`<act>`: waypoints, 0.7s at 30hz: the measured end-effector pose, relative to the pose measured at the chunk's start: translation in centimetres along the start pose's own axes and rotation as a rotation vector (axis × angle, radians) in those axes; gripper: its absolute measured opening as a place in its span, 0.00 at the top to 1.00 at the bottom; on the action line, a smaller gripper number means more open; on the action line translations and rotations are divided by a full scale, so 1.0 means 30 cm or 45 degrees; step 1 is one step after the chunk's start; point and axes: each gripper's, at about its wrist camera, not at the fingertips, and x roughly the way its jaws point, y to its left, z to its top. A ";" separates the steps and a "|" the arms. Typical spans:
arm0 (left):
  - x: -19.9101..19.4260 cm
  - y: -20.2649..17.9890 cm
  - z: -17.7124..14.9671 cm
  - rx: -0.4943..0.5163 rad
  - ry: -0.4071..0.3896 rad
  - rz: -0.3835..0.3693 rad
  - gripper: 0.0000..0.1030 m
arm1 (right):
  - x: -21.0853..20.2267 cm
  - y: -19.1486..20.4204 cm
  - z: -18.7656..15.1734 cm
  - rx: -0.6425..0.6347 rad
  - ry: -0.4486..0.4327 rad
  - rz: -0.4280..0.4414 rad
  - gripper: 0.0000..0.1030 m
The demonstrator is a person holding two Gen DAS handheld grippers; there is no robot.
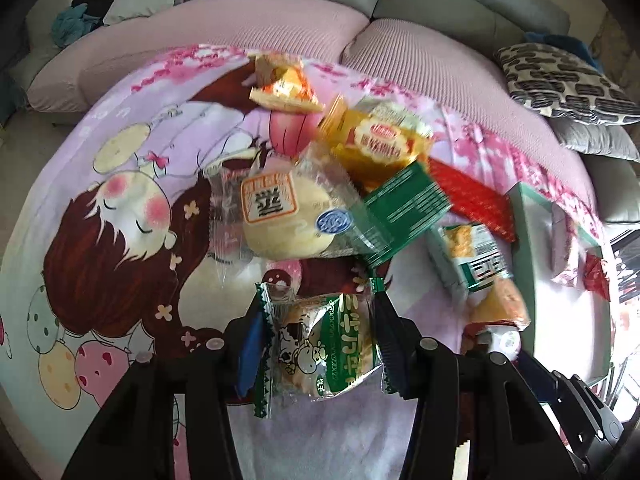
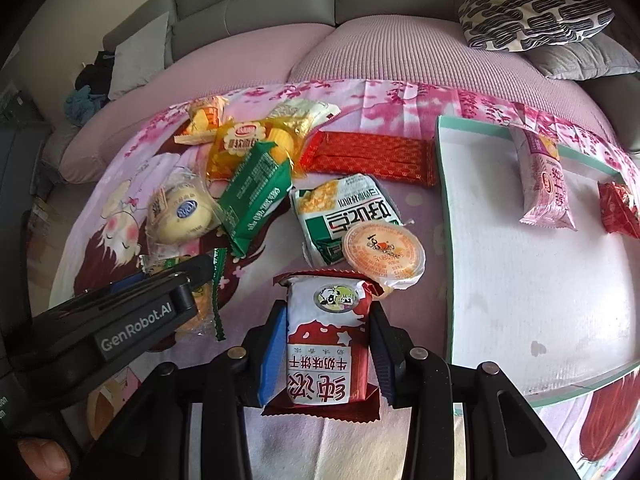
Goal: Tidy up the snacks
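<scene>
Two packets gripped at once. Left gripper [image 1: 320, 344] with fingers clamped on the green cow-print biscuit packet [image 1: 316, 348], pads pressing its crimped side edges, packet just off the cartoon blanket [image 1: 100, 240]. Right gripper [image 2: 328, 344] with fingers clamped on the red-and-white milk biscuit packet [image 2: 326, 336], held upright across its narrow sides.

Likely step: carrying both to the white tray [image 2: 520, 300] at the right, where a pink packet [image 2: 544, 184] and a small red packet [image 2: 618, 208] already lie at its far side. Rest of the snacks in a loose pile to the left of the tray: orange jelly cup [image 2: 384, 258], green-and-white packet [image 2: 344, 212], dark green packet [image 2: 256, 188], round bun [image 2: 184, 212], long red packet [image 2: 368, 156].

To do it well: lift clear of the jelly cup just beyond the right fingers, hold grip pressure steady without crushing the biscuits, bring the right packet over first to avoid crossing hands, set each down on bare tray near the front, lined up beside the ones already there.
</scene>
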 end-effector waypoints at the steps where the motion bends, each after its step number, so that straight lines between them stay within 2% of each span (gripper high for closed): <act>1: -0.014 -0.003 0.000 0.004 -0.013 -0.008 0.49 | -0.009 0.000 0.002 -0.001 -0.006 0.005 0.60; 13: -0.094 -0.013 0.010 -0.011 -0.090 -0.008 0.49 | -0.105 0.003 0.010 -0.008 -0.096 0.062 0.60; 14: -0.097 -0.015 0.012 -0.011 -0.094 -0.006 0.49 | -0.110 0.000 0.011 -0.007 -0.101 0.064 0.62; 21: -0.102 -0.040 0.005 -0.001 -0.100 0.006 0.49 | -0.114 -0.035 0.014 0.014 -0.089 0.063 0.63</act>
